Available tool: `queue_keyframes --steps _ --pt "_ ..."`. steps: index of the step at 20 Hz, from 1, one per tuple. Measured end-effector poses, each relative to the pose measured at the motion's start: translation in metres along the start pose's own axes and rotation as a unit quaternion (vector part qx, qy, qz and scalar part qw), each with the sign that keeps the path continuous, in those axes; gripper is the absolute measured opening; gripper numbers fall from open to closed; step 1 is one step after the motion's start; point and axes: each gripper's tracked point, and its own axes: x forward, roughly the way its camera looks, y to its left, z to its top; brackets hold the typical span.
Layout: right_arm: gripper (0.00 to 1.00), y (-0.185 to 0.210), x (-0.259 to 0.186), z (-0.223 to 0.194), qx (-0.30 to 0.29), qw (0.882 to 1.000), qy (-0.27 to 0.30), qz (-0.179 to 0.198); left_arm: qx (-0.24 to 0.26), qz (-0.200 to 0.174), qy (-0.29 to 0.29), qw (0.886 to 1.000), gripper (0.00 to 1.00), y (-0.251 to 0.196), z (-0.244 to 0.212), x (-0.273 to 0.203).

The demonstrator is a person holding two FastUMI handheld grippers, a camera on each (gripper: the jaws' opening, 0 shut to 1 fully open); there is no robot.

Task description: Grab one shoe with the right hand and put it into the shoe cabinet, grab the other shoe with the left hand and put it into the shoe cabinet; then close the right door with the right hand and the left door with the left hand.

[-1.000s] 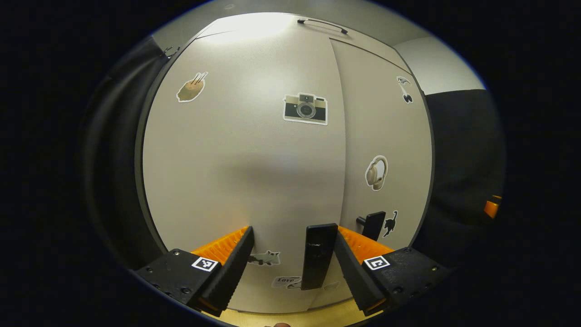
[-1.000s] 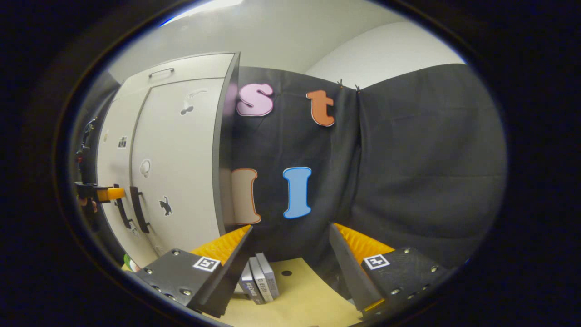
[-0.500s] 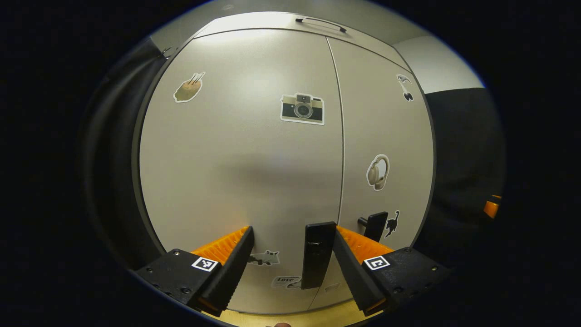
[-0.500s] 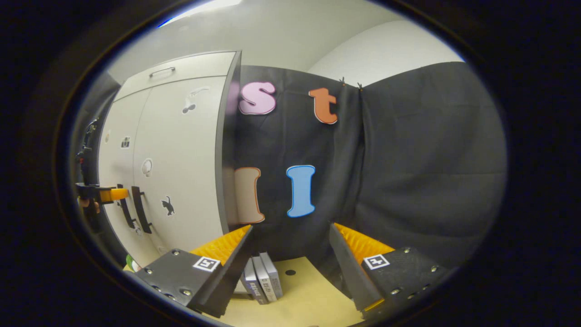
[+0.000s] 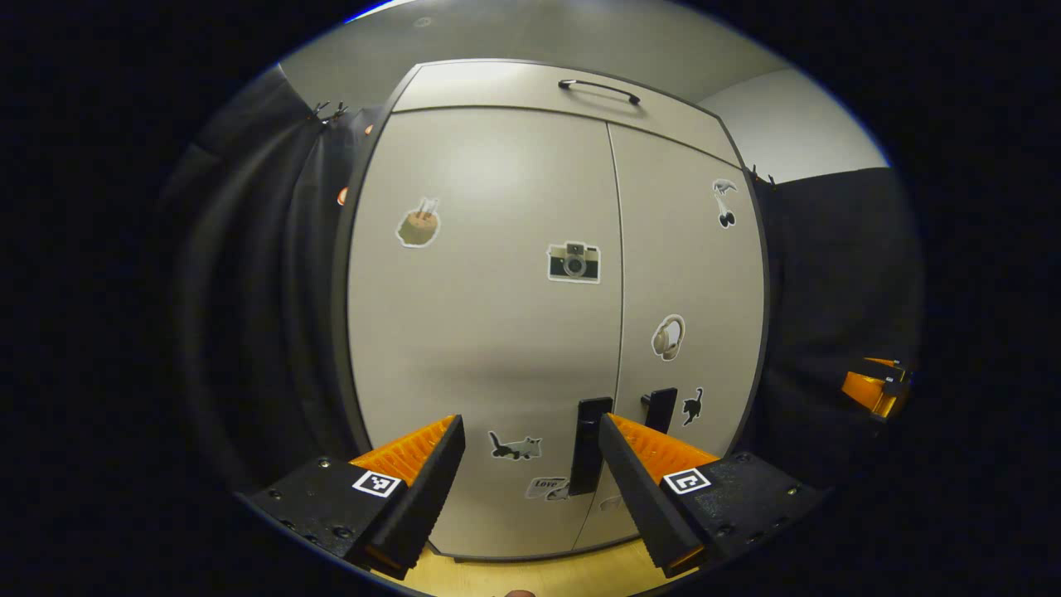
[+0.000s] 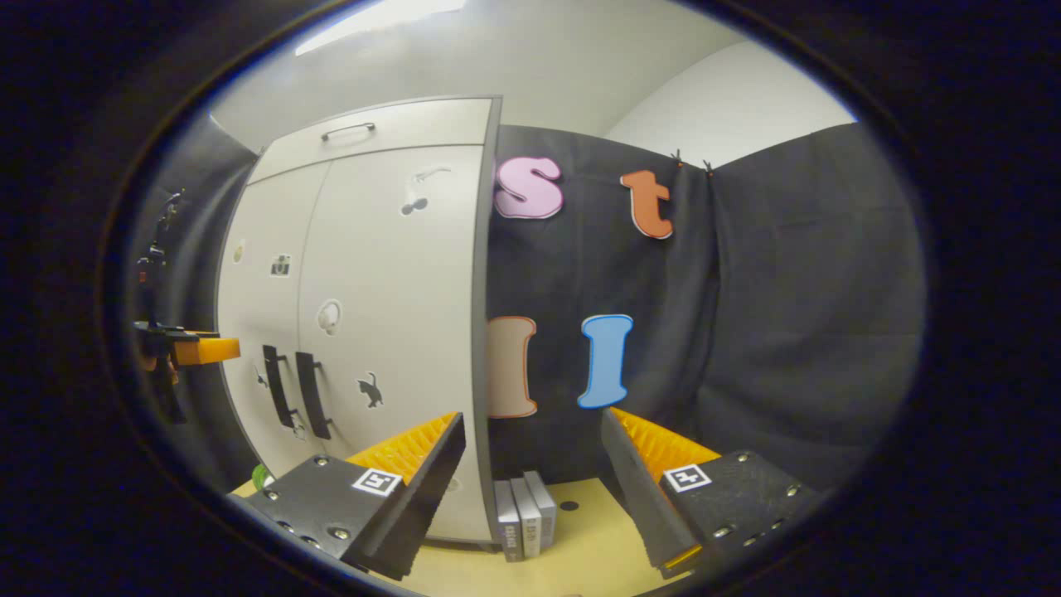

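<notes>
Both pale grey stickered cabinet doors (image 5: 497,332) sit flush, frame centre; shoes presumably inside. My left gripper (image 5: 530,464) is spread, grasping nothing, off the black bar handle (image 5: 590,444). My right gripper (image 6: 535,464) likewise. Back straight out, avoid snagging handles.

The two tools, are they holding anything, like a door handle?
No. The left tool is open, in front of the shut cabinet doors, off the left door handle. The right tool is open too, holding nothing.
</notes>
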Motion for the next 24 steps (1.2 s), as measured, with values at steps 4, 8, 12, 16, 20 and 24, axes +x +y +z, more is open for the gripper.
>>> queue_keyframes --steps 4,8,12,16,20,24 --pt "0.99 0.046 -0.006 0.021 0.009 1.000 -0.002 0.030 0.002 0.044 -0.009 0.999 0.99 0.032 0.022 -0.055" --pt "0.99 0.086 -0.026 0.048 0.025 0.998 -0.016 0.059 -0.001 0.072 -0.016 0.997 0.99 0.049 0.034 -0.101" --pt "0.99 0.117 -0.049 0.068 0.031 0.996 -0.029 0.080 0.002 0.087 -0.024 0.996 0.99 0.055 0.041 -0.137" --pt "0.99 0.138 -0.067 0.077 0.032 0.994 -0.040 0.093 0.005 0.093 -0.035 0.995 0.99 0.053 0.045 -0.157" --pt "0.99 0.149 -0.082 0.077 0.029 0.994 -0.046 0.091 0.002 0.079 -0.053 0.995 1.00 0.034 0.050 -0.164" --pt "0.99 0.157 -0.098 0.079 0.023 0.994 -0.055 0.091 0.007 0.068 -0.071 0.995 1.00 0.010 0.052 -0.167"
